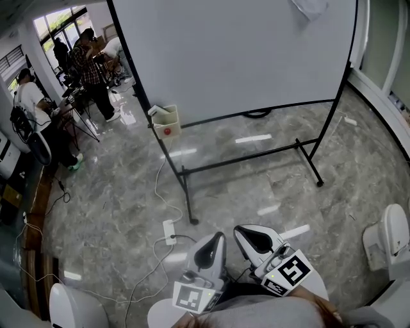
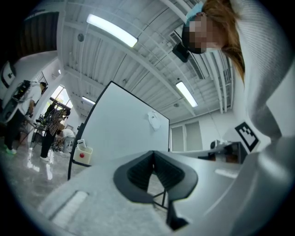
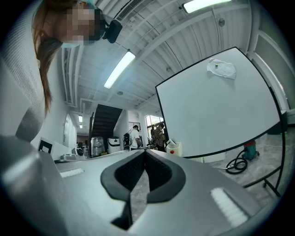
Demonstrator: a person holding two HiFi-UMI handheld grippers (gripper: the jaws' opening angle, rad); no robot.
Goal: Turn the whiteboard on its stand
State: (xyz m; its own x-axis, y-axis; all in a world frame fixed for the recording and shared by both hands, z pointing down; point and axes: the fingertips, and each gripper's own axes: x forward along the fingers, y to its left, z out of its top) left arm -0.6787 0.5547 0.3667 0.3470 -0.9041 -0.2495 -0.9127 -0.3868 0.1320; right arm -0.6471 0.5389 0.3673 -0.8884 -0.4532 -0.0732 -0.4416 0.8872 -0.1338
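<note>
Two hand-held grippers are closest, low in the head view, side by side. On the left, the left hand-held gripper (image 1: 216, 238) has its jaws pressed together with nothing between them. Just to its right, the right hand-held gripper (image 1: 243, 232) is pressed together too, and it holds nothing. Both point toward the whiteboard but are well apart from it.

Far off on the left, some people (image 1: 90, 64) stand near a bright window (image 1: 57, 22). A white cable (image 1: 156, 186) runs over the grey floor (image 1: 109, 192) to a power strip (image 1: 169, 230). A small pale box (image 1: 166, 122) with a red dot sits at the board's lower left corner. The big whiteboard (image 1: 237, 57) stands far ahead in the middle, upright on its black stand (image 1: 243, 157), whose feet rest on the floor. A white crumpled thing (image 1: 311, 6) sticks near the board's top right.
</note>
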